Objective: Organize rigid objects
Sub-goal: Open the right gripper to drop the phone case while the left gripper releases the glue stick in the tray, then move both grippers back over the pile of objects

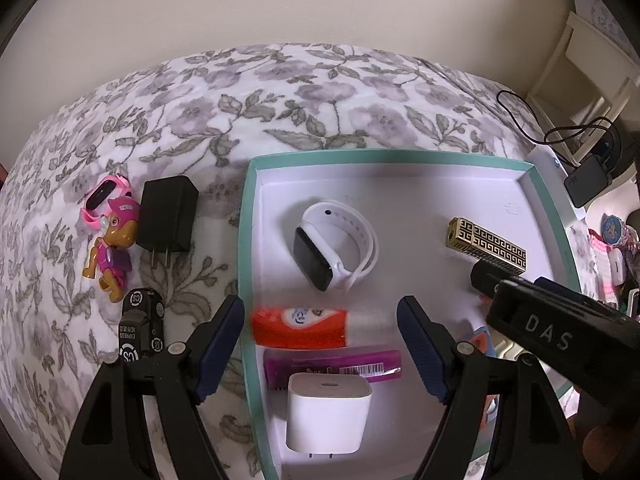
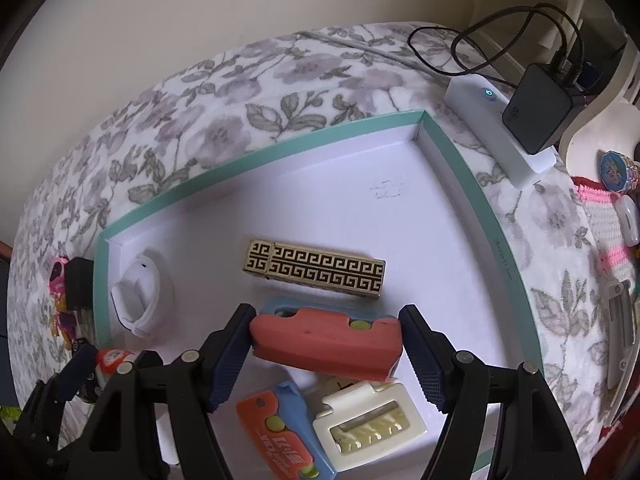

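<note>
A teal-rimmed white tray [image 1: 245,240] [image 2: 452,148] lies on the floral bedspread. In it are a white smartwatch [image 1: 336,246], a gold patterned lighter [image 1: 486,245] [image 2: 316,269], an orange tube [image 1: 300,328], a purple packet [image 1: 332,368] and a white charger cube [image 1: 328,414]. My left gripper [image 1: 320,344] is open above the tube. My right gripper [image 2: 326,346] is shut on a red and blue sharpener [image 2: 326,342] just above the tray floor. A second red and blue sharpener [image 2: 280,436] and a cream hair clip [image 2: 368,422] lie below it.
Left of the tray lie a pink pup toy [image 1: 112,240], a black charger [image 1: 168,214] and a small black roll [image 1: 142,328]. A white power bank [image 2: 500,128] with a black adapter [image 2: 540,108] and cables sits at the tray's far right corner.
</note>
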